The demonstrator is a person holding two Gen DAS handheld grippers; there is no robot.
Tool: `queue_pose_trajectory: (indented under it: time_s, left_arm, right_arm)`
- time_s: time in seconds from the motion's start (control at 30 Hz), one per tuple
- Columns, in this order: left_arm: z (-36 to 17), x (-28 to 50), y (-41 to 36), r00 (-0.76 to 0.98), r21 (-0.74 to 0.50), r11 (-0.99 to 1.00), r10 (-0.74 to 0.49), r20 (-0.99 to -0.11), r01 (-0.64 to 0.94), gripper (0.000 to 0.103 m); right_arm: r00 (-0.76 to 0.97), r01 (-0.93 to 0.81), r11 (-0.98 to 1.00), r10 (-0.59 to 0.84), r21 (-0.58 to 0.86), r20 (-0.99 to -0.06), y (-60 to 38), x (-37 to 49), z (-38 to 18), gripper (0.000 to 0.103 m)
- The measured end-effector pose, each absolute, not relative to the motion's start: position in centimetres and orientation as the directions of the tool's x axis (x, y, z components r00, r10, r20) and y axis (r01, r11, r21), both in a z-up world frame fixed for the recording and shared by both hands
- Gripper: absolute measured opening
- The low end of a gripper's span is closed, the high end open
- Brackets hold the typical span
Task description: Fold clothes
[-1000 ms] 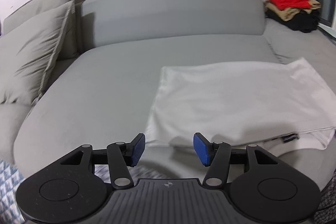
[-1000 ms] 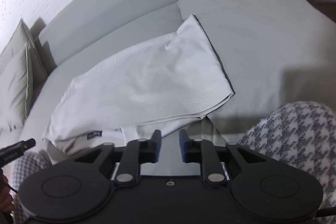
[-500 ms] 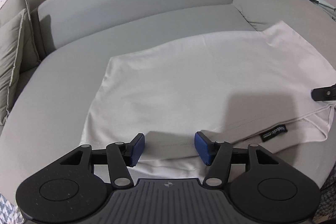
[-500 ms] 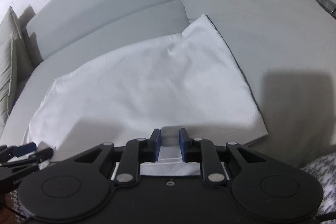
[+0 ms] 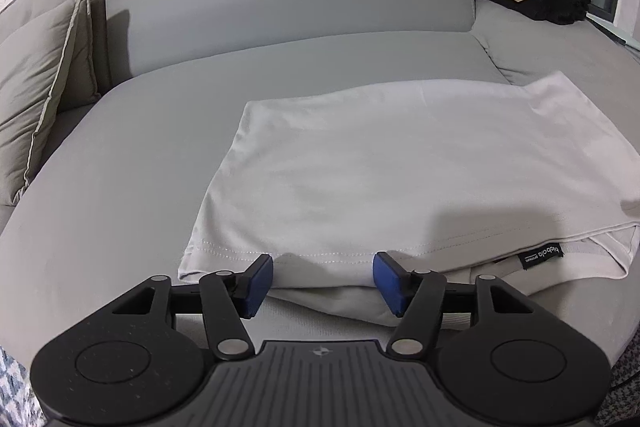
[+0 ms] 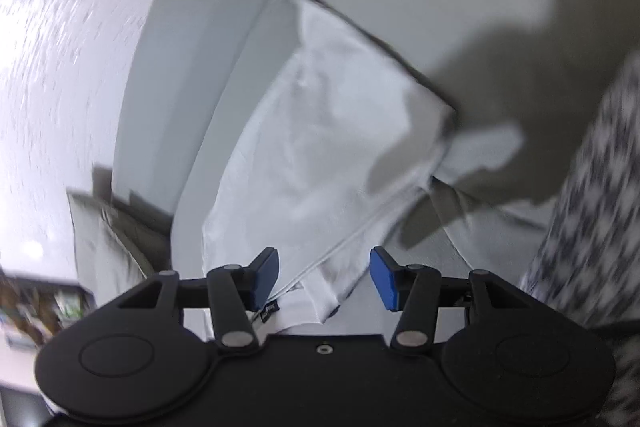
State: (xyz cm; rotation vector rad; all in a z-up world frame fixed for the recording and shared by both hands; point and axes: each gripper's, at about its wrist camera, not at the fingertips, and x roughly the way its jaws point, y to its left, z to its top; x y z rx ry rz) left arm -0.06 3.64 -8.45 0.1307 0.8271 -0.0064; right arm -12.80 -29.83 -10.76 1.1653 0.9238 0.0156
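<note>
White shirt [image 5: 400,167]: folded flat on your grey sofa [image 5: 140,167]. Soft, light, limp; expect sag. Take its near stitched hem. Your left gripper [image 5: 322,281] and right gripper [image 6: 324,277]: both opening, gripping nothing, cloth between the pads.

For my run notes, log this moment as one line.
stage: mid-fold | white shirt: folded on grey sofa | left hand-held gripper: opening, over hem | right hand-held gripper: opening, nothing clamped

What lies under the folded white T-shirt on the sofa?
Under the white T-shirt is the grey sofa seat. Its own lower layer and black label peek out in front; anything beneath is covered.
</note>
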Motion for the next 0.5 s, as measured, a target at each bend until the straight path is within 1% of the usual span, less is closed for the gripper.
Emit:
queue_pose_trajectory:
  time_s: [0.13, 0.2, 0.23, 0.3, 0.4, 0.5]
  left_arm:
    - [-8.5, -0.2, 3.6, 0.682, 0.125, 0.99, 0.05, -0.729, 0.061, 0.061]
    - [-8.5, -0.3, 3.6, 0.684, 0.128, 0.99, 0.052, -0.728, 0.061, 0.062]
    - [-8.6, -0.3, 3.6, 0.684, 0.13, 0.99, 0.054, -0.727, 0.06, 0.062]
    - [-8.6, -0.3, 3.6, 0.685, 0.136, 0.989, 0.059, -0.726, 0.059, 0.062]
    - [-8.7, -0.2, 3.6, 0.685, 0.142, 0.989, 0.072, -0.725, 0.047, 0.063]
    - [-8.7, -0.1, 3.7, 0.682, 0.142, 0.989, 0.077, -0.727, 0.039, 0.063]
  right_arm:
    - [0.688, 0.49, 0.307, 0.44, 0.816, -0.578, -30.2, -13.3, -12.8, 0.044]
    - [0.724, 0.504, 0.258, 0.394, 0.824, -0.566, -30.5, -13.7, -13.4, 0.039]
    - [0.736, 0.514, 0.242, 0.368, 0.823, -0.568, -30.7, -13.8, -13.7, 0.033]
    - [0.759, 0.519, 0.178, 0.353, 0.836, -0.547, -31.0, -14.0, -14.6, 0.034]
    - [0.8, 0.481, 0.113, 0.348, 0.869, -0.488, -31.3, -14.2, -15.7, 0.045]
    - [0.836, 0.442, 0.092, 0.318, 0.892, -0.447, -31.6, -14.1, -16.5, 0.048]
